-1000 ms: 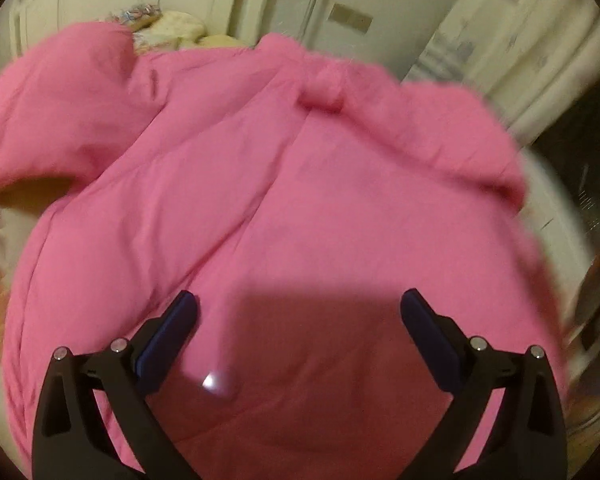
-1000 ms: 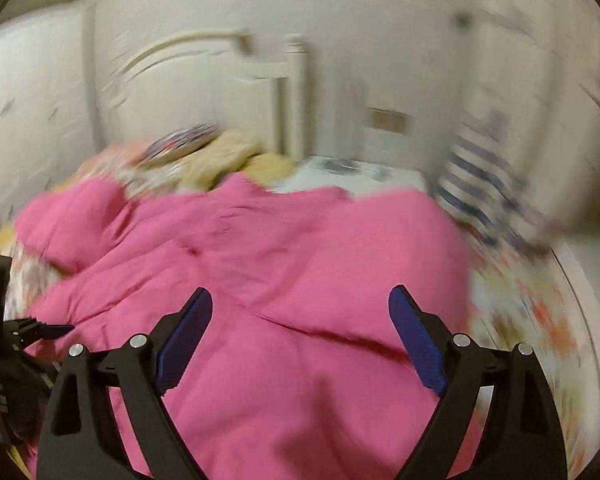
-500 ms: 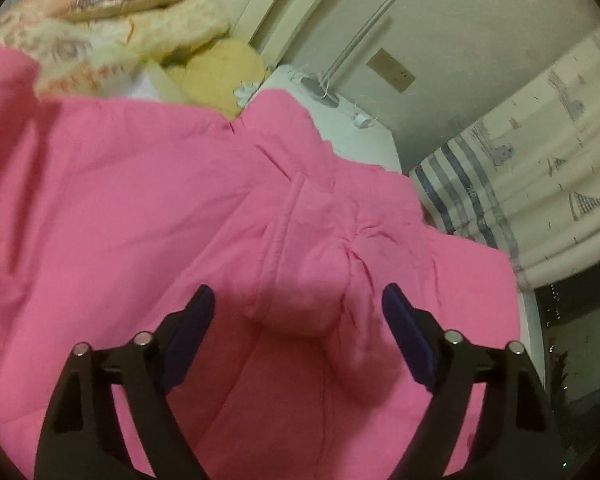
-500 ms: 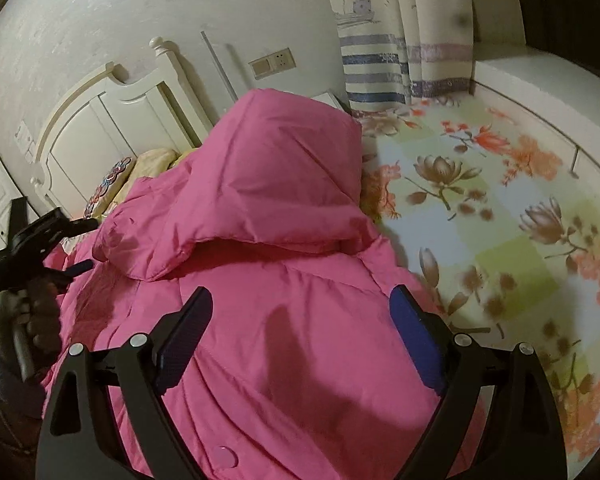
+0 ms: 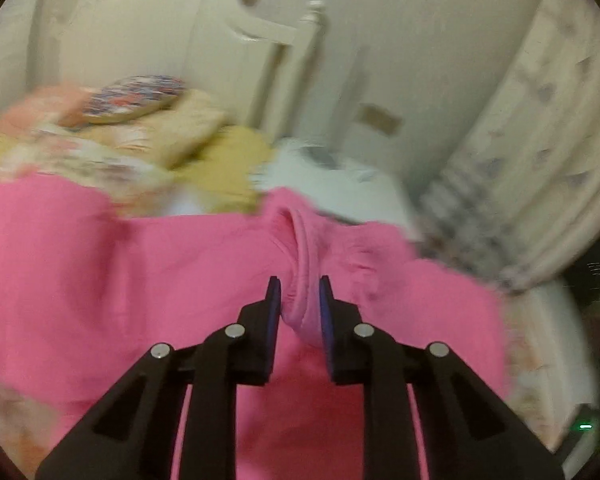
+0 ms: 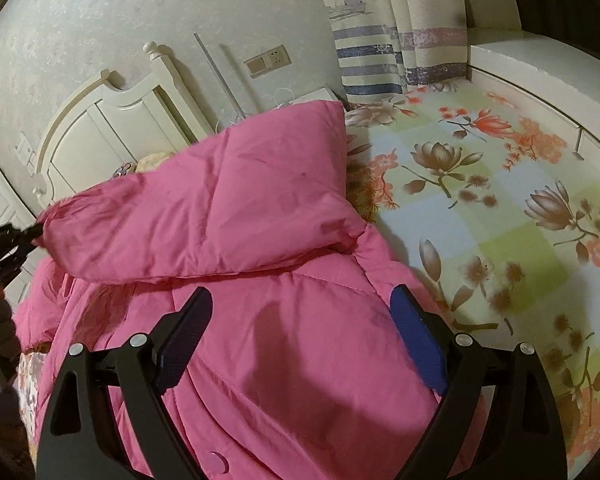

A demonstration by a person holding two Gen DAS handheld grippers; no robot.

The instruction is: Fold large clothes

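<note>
A large pink padded jacket (image 6: 284,320) lies spread on the bed. One part of it (image 6: 228,204), a hood or sleeve, is lifted and folded across the body. My left gripper (image 5: 300,288) is shut on a bunched fold of the pink jacket (image 5: 304,268) and holds it up; it shows at the left edge of the right wrist view (image 6: 8,240), at the tip of the lifted part. My right gripper (image 6: 300,300) is open and empty, hovering just above the jacket's body, near a pink snap button (image 6: 216,462).
The floral bedsheet (image 6: 500,208) lies to the right of the jacket. A cream headboard (image 6: 112,120) and pillows (image 5: 148,120) are at the far end. A striped curtain (image 6: 388,40) and a white ledge (image 6: 520,60) border the bed's right side.
My left gripper closed on a fold of the jacket and lifted it. The lifted part now stretches further left across the body. My right gripper stayed open above the jacket.
</note>
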